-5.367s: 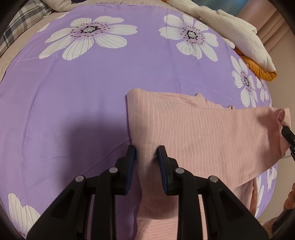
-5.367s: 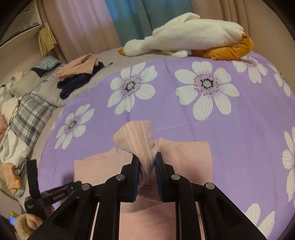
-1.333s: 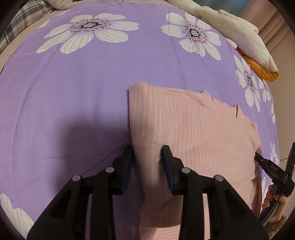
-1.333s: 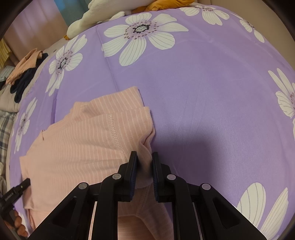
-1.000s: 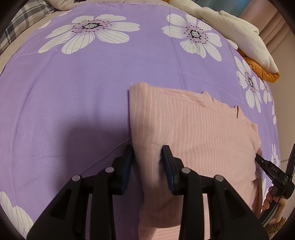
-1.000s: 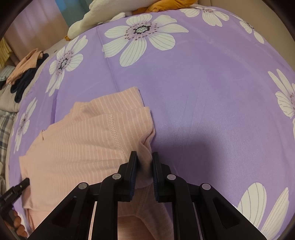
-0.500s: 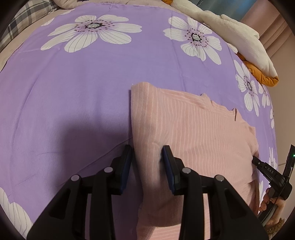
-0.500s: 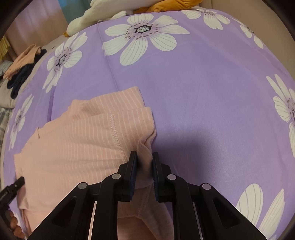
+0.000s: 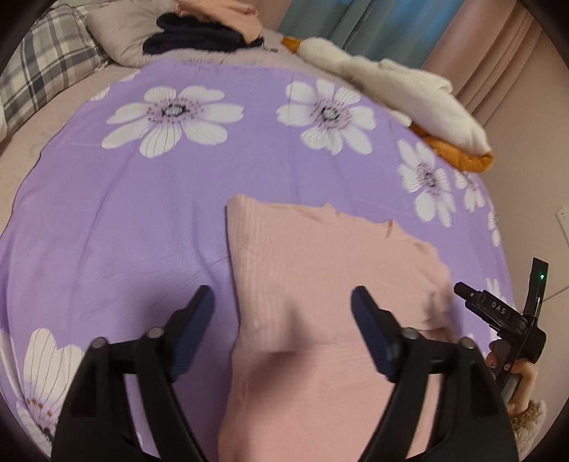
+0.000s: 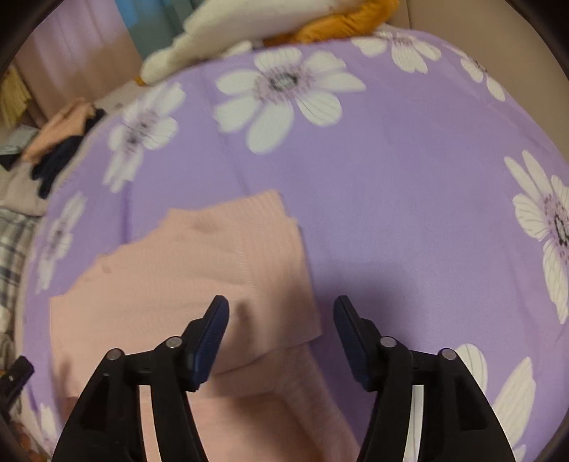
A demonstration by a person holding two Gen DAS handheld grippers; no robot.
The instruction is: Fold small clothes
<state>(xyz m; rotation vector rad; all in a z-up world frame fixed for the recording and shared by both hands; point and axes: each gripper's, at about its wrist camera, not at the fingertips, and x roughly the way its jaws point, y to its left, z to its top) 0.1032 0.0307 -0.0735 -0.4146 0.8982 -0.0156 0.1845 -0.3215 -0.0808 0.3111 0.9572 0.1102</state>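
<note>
The pink ribbed knit garment lies folded on the purple bedspread printed with big white daisies, its fine pale stripes running along the cloth and a line of stitching showing across the top layer in the right wrist view. The folded layer forms a rough rectangle with soft, slightly rumpled edges and sits on a wider stretch of the same knit below it.

The left gripper has just been opening its jaws; they stand wide apart above the cloth, blue ridged pads clear of it, with the garment's left edge lying between them but untouched. The right gripper has likewise just been opening, and its jaws are spread over the garment's right corner, which lies flat under the gap, nothing pinched. From the left wrist view, the right gripper's black body shows just off the garment's right side, held by a hand.

At the far edge of the bed rests a fluffy cream and mustard plush blanket, and beside it a pile of dark navy and peach clothes on a beige pillow. A grey plaid cloth lies at the left.
</note>
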